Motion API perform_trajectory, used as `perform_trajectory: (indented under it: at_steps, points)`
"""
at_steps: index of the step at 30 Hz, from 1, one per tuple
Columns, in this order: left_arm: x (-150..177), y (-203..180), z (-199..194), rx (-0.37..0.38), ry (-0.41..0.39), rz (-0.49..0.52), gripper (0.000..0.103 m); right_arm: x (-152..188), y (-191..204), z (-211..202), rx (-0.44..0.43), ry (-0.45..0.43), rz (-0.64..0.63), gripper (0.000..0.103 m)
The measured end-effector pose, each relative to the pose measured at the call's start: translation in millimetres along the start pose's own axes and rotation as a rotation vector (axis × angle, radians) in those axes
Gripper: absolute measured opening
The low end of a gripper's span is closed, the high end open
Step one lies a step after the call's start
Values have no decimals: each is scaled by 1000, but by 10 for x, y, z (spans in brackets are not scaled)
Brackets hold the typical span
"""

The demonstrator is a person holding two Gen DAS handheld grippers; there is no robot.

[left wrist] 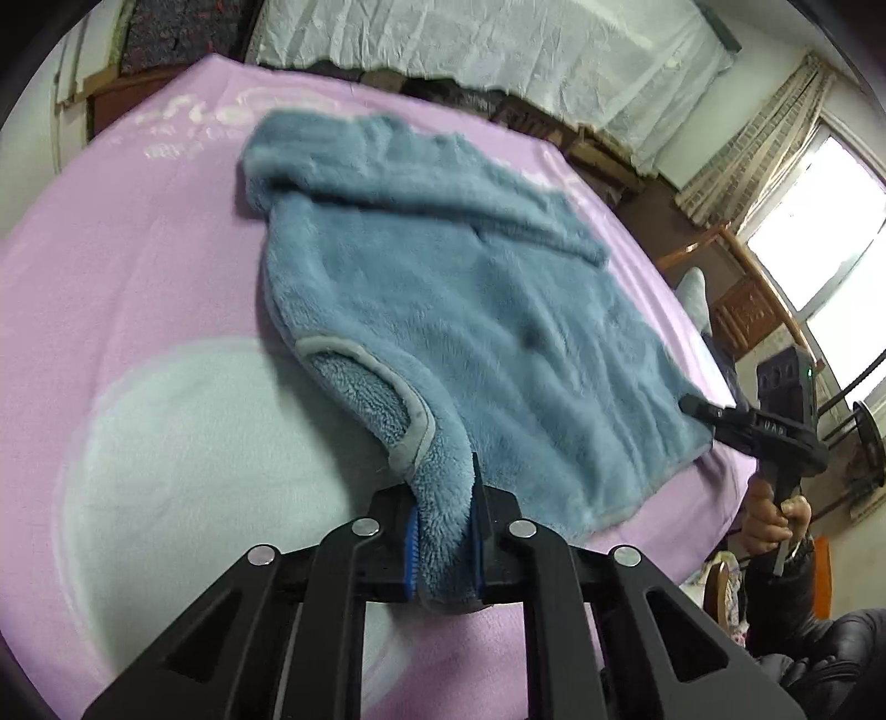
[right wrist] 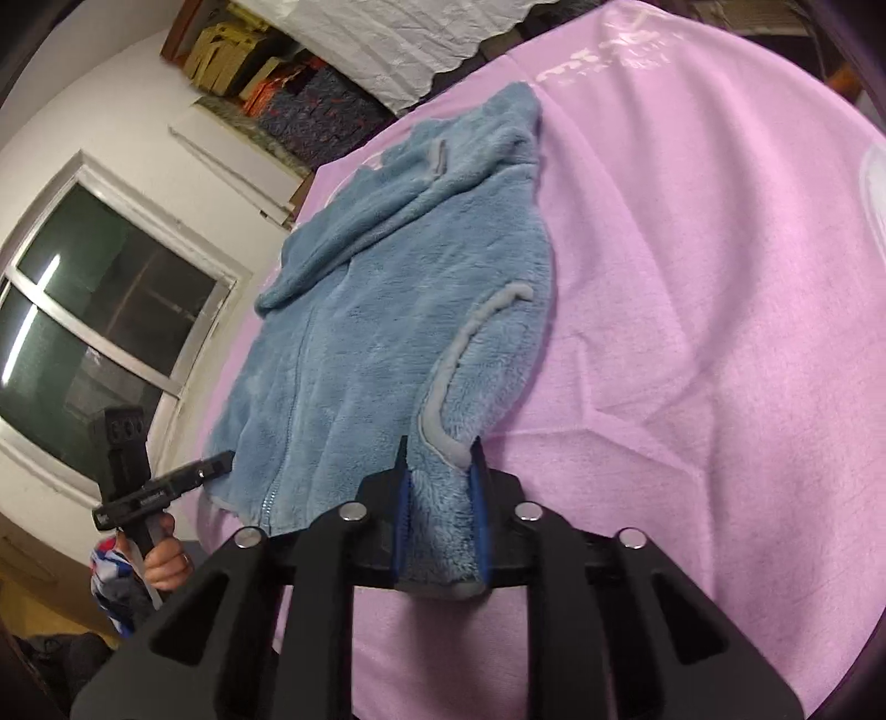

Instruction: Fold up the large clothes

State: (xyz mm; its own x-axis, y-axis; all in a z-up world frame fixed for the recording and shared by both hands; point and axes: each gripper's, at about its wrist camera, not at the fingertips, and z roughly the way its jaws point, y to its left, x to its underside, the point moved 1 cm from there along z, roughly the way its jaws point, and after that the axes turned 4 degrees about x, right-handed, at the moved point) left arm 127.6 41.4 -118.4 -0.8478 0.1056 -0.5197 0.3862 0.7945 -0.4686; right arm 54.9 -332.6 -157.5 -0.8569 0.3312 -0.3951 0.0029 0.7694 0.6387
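A fluffy blue fleece garment (left wrist: 443, 288) with grey trim lies spread on the pink blanket; it also shows in the right wrist view (right wrist: 376, 332). My left gripper (left wrist: 443, 531) is shut on a bunched corner of the fleece near its grey-edged pocket (left wrist: 360, 387). My right gripper (right wrist: 440, 531) is shut on another corner of the fleece, beside a grey trim line (right wrist: 459, 354). Each gripper shows in the other's view, at the garment's hem: the right gripper (left wrist: 698, 407) and the left gripper (right wrist: 221, 459).
The pink blanket (left wrist: 138, 249) covers the bed, with a pale round patch (left wrist: 194, 471) at the near left. Stacked bedding under a white sheet (left wrist: 498, 44) lies beyond. Windows (left wrist: 819, 232) and a wooden chair (left wrist: 742, 299) stand past the bed's edge.
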Motion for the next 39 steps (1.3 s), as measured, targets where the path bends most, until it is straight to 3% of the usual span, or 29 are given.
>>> perform_trajectory:
  at_steps: [5,14,29,34,39]
  points:
    - [-115,-65,-414,3,-122,17,13,-4,30,-207,-85,-50,26,14]
    - [-489,-147,-585,-11,-192,45,13,-331,216,-384,-208,-91,11,13]
    - [-1461,-96,-441,-75,-248,63,14,-1458,570,-189,-198,-166,-27,13]
    - [-1887,60,-230,-137,-242,25,14,-1929,542,40,-172,-177,19,13]
    - [-2260,442,227,-203,-184,-61,15,-2404,416,395,-93,-194,74,14]
